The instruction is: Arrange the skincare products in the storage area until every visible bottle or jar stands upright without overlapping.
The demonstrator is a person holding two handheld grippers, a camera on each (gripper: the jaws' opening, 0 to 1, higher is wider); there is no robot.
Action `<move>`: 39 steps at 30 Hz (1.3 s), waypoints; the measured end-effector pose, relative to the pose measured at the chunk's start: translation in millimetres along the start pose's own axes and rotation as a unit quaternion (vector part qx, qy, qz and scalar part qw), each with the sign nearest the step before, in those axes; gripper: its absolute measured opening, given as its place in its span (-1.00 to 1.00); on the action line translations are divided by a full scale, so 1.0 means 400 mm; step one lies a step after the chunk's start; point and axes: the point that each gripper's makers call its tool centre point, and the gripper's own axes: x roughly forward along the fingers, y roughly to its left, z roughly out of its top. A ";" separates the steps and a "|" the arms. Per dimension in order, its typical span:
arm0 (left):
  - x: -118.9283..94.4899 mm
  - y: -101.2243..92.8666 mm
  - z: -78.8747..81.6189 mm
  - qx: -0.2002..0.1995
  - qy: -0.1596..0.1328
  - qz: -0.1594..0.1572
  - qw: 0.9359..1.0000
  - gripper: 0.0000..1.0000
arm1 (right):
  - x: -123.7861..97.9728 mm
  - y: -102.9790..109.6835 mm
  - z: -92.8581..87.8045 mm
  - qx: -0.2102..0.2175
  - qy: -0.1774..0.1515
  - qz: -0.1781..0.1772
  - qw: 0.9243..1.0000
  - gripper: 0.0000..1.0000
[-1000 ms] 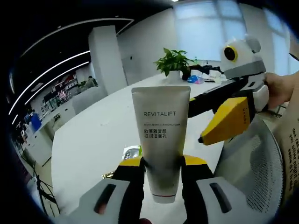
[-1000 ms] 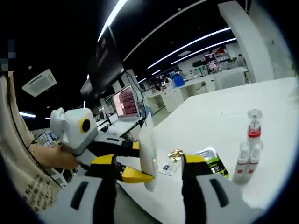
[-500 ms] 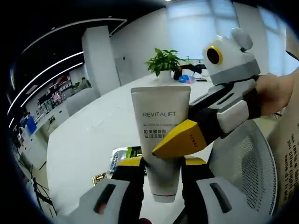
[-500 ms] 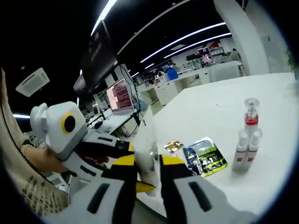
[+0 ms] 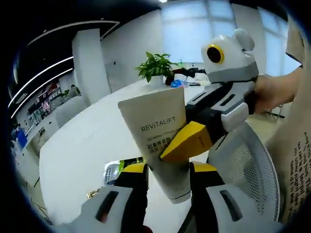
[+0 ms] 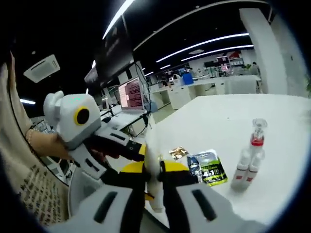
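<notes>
Left gripper view: the left gripper (image 5: 165, 175) holds a white REVITALIFT tube (image 5: 158, 133) off the table, jaws closed on its lower, capped end. Tube's long axis runs up out of the jaws, flat crimped end on top, tilted a bit to the view's left; printed face toward the camera. The right gripper (image 5: 187, 141) comes in from the right, its yellow fingertip lying across the tube's front just above the left jaws, touching it. A hand (image 5: 272, 92) grips its handle.

Right gripper view: the right gripper (image 6: 154, 170) has its jaws nearly together, pinched on the tube (image 6: 153, 182), seen edge-on as a thin white strip between them. The left gripper (image 6: 131, 150) reaches in from the left to the same tube.

On the white table (image 6: 228, 116): a green and dark sachet (image 6: 206, 167) lying flat, a small gold packet (image 6: 179, 153) just beside it, and a group of small white bottles (image 6: 245, 165) standing upright, one taller with a red band and clear cap. A potted plant (image 5: 155, 68) sits at the far end of the table. A mesh chair back (image 5: 248, 165) is near the grippers.
</notes>
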 end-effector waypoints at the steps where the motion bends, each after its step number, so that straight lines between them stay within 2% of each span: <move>1: 0.000 -0.007 0.005 0.004 -0.001 -0.011 1.000 -0.37 | -0.004 0.004 0.001 -0.010 0.004 0.008 1.000 -0.78; 3: 0.001 -0.029 0.012 0.018 0.001 -0.044 0.999 -0.39 | -0.013 0.020 0.003 -0.036 0.013 0.036 0.999 -0.78; 5: -0.001 -0.041 0.011 0.028 0.006 -0.063 0.998 -0.40 | -0.023 0.035 0.004 -0.053 0.021 0.063 0.996 -0.78; 7: -0.003 -0.051 -0.001 0.056 0.023 -0.080 0.995 -0.39 | -0.028 0.044 0.008 -0.059 0.025 0.076 0.995 -0.79; 8: -0.004 -0.060 -0.007 0.069 0.029 -0.089 0.993 -0.40 | -0.030 0.055 0.009 -0.067 0.027 0.095 0.993 -0.79; 11: -0.007 -0.079 -0.017 0.074 0.034 -0.114 0.990 -0.44 | -0.029 0.085 0.010 -0.091 0.039 0.127 0.987 -0.80; 18: -0.025 -0.084 -0.023 0.049 0.029 -0.139 0.989 -0.58 | -0.028 0.110 0.004 -0.117 0.047 0.172 0.977 -0.79; 25: -0.034 -0.092 -0.018 0.040 0.028 -0.145 0.988 -0.68 | -0.033 0.129 0.006 -0.143 0.043 0.212 0.966 -0.77; 28: -0.031 -0.087 -0.018 0.045 0.034 -0.142 0.988 -0.70 | -0.030 0.129 0.007 -0.149 0.044 0.216 0.964 -0.76; 34: -0.014 -0.049 -0.004 0.052 0.028 -0.108 0.992 -0.74 | -0.015 0.097 0.026 -0.143 0.032 0.195 0.970 -0.68; 39: 0.003 -0.021 0.011 0.043 0.019 -0.100 0.994 -0.75 | -0.005 0.065 0.046 -0.135 0.025 0.177 0.975 -0.59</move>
